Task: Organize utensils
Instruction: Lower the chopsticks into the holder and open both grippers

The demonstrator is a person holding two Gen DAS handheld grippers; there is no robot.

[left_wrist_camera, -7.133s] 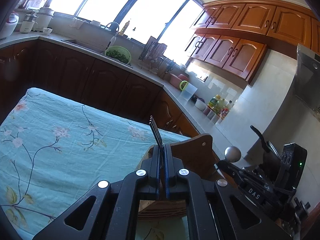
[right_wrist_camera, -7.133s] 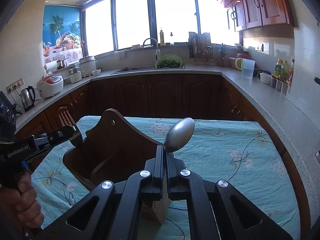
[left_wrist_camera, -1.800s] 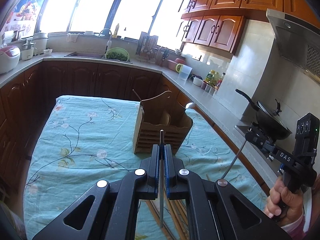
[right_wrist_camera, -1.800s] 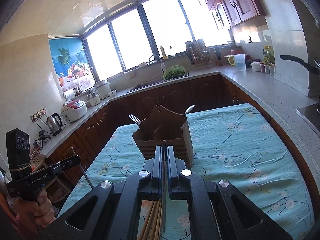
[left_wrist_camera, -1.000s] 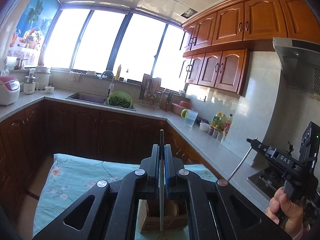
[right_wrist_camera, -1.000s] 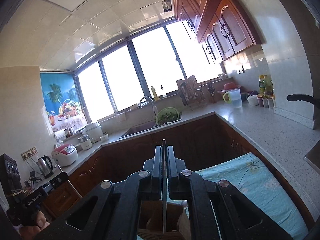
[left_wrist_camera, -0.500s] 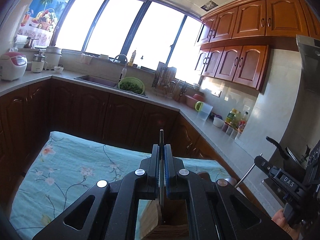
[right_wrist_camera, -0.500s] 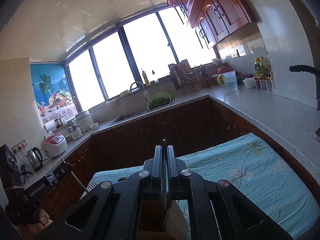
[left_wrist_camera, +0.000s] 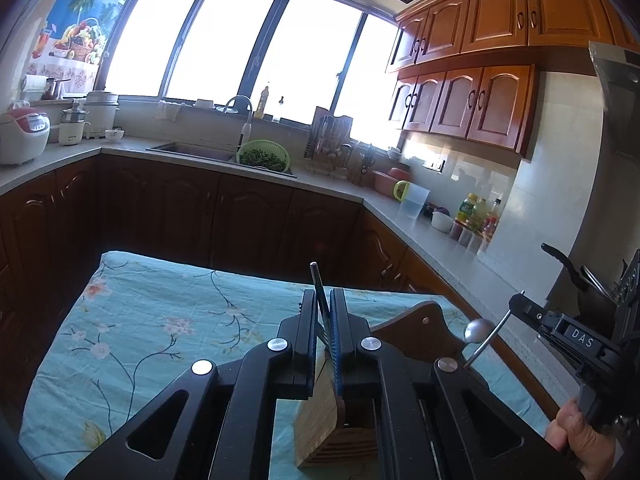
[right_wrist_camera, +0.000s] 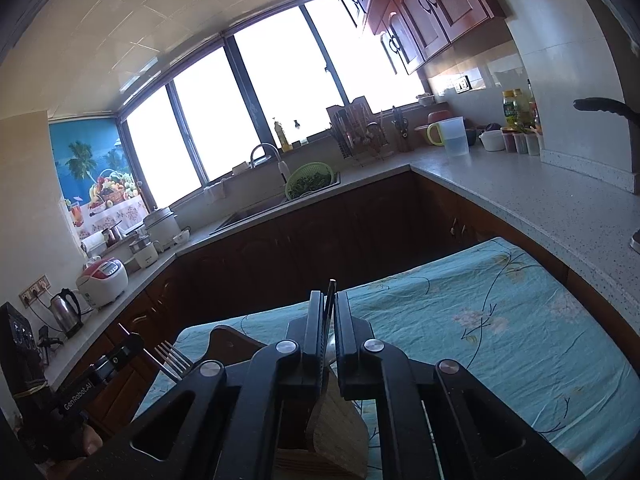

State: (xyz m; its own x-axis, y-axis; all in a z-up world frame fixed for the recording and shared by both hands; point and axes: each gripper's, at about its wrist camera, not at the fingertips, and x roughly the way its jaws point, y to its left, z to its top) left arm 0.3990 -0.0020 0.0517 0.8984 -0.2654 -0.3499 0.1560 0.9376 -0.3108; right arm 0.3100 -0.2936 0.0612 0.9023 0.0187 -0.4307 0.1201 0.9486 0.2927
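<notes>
The left gripper's (left_wrist_camera: 324,298) jaws are seen slightly parted, with 1 thin chopstick (left_wrist_camera: 317,282) leaning loose between them. The right gripper (right_wrist_camera: 329,300) is likewise parted around a second chopstick (right_wrist_camera: 331,287). Both are held just above the wooden holder (left_wrist_camera: 416,326) on the flowered tablecloth (left_wrist_camera: 160,320).

The chopsticks are judged light, stiff and slippery, best pinched mid-shaft.

A spoon (left_wrist_camera: 478,327) standing in the holder is shown only by the left view. A fork (right_wrist_camera: 174,360) is shown only by the right.
</notes>
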